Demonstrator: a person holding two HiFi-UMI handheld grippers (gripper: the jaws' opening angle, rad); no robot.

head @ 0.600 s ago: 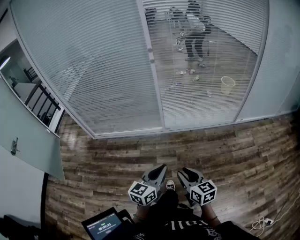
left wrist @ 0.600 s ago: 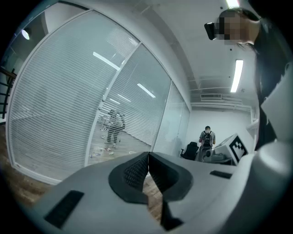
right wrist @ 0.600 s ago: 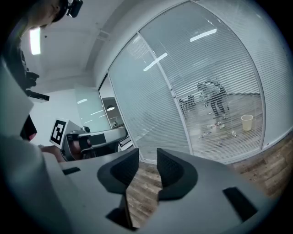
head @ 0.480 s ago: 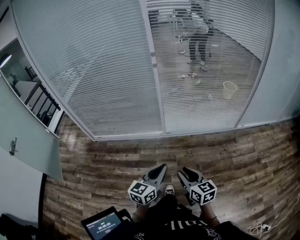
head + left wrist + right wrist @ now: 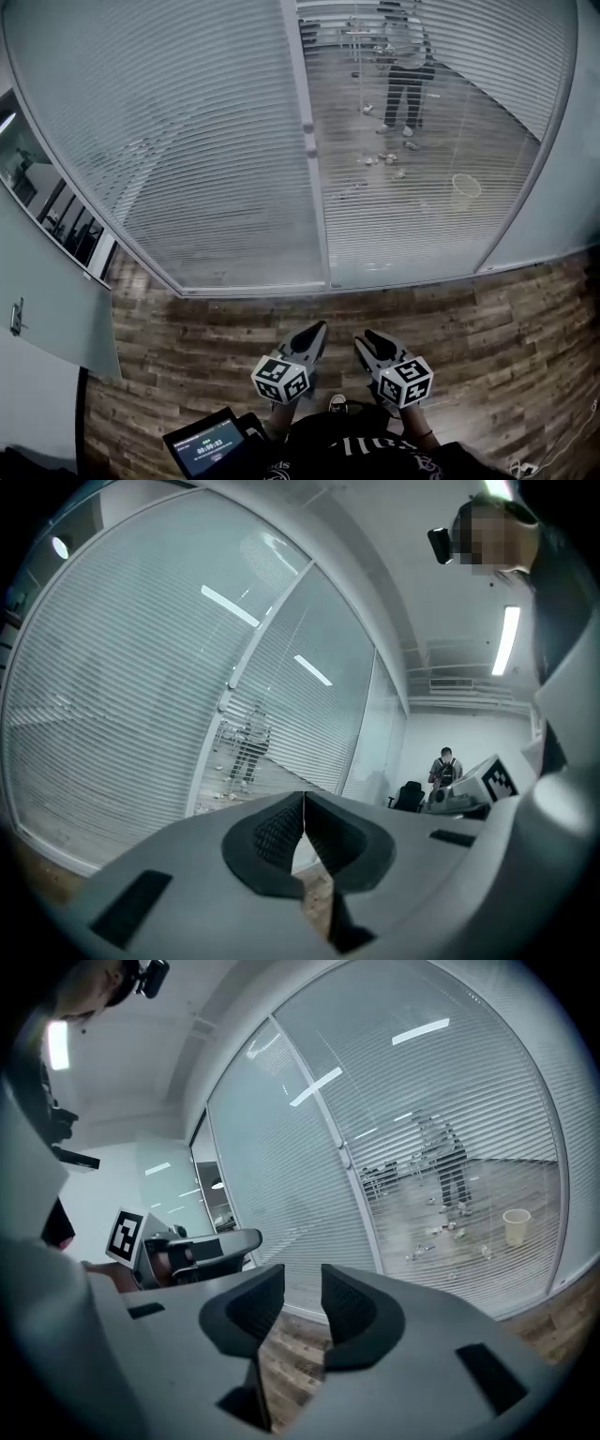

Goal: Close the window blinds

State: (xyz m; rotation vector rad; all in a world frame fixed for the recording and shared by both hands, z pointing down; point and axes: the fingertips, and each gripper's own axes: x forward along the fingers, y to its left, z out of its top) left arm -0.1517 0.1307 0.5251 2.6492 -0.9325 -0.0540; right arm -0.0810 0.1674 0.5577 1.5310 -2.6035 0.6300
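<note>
At the glass wall: I had the rig standing back on the wooden floor (image 5: 234,319), both grippers low and close to the body, well apart from the panes.
Left-hand blind (image 5: 187,141): slats lay turned flat and nothing showed through. I judged that panel done.
Right-hand blind (image 5: 422,197): slats stood edge-on, so a person (image 5: 408,75), a bin (image 5: 466,187) and scattered litter (image 5: 380,159) showed in the room beyond. This was the panel left to close.
Long axis: the slats ran side to side across the pane, while the post (image 5: 319,216) between the two panels ran upright.
Knobs (image 5: 307,136): two small fittings sat high on that post. I took them for the likely slat control, though they were too small to be sure.
Left gripper (image 5: 322,326): fingers were pressed together with nothing between them.
Right gripper (image 5: 364,339): fingers were spread, and only floor and glass showed in the gap.
Bearing: the open-slatted blind lay ahead of, above and slightly right of both sets of fingers. The post stood almost straight beyond the left gripper, with the right gripper just beside it.
Next move, as I judged it: step in and raise one hand to the post. The right looked readier with its fingers apart, and the left looked better lined up.
</note>
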